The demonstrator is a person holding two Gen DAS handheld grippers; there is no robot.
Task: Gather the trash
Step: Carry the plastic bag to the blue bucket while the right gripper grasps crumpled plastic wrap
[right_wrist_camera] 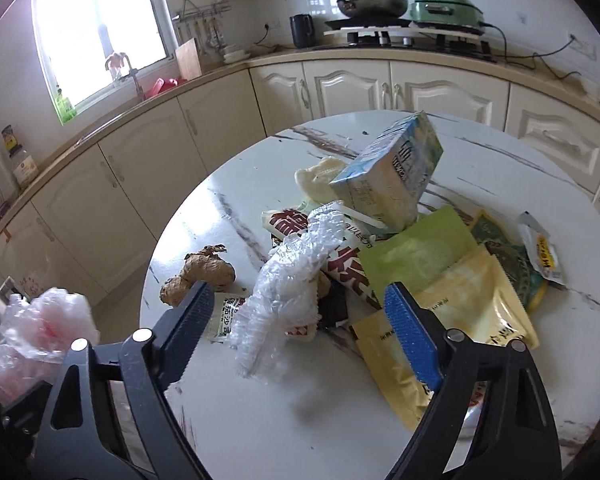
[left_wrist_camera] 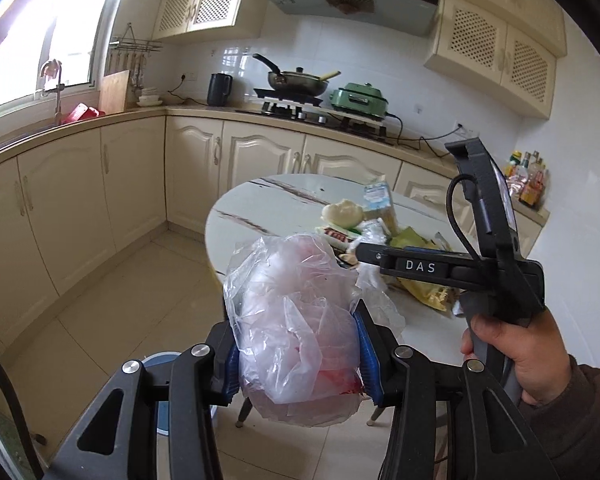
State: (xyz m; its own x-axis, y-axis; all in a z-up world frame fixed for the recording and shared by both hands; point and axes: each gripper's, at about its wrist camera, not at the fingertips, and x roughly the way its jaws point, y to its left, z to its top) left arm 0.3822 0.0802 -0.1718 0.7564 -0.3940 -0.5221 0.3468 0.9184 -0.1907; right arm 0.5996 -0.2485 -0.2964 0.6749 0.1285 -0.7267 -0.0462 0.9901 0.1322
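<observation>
My left gripper [left_wrist_camera: 298,346] is shut on a crumpled clear plastic bag [left_wrist_camera: 296,300] with something red inside, held over the floor beside the round white table [left_wrist_camera: 268,204]. The same bag [right_wrist_camera: 40,332] shows at the left edge of the right wrist view. My right gripper [right_wrist_camera: 300,320] stands open low over the table [right_wrist_camera: 260,420]. A wad of clear plastic wrap [right_wrist_camera: 288,288] lies between its blue pads without touching them. Around it lie a ginger root [right_wrist_camera: 200,276], a blue-and-white carton [right_wrist_camera: 392,176], a green pouch [right_wrist_camera: 416,252], yellow pouches [right_wrist_camera: 460,312] and a red-and-white wrapper [right_wrist_camera: 288,220].
A blue round container [left_wrist_camera: 160,362] stands on the tiled floor below my left gripper. Cream cabinets [left_wrist_camera: 132,184] and a counter wrap the room behind the table. On the counter are a stove with a pan [left_wrist_camera: 296,80], a green cooker [left_wrist_camera: 360,100] and a black kettle [left_wrist_camera: 219,89]. A hand [left_wrist_camera: 516,356] holds the right gripper.
</observation>
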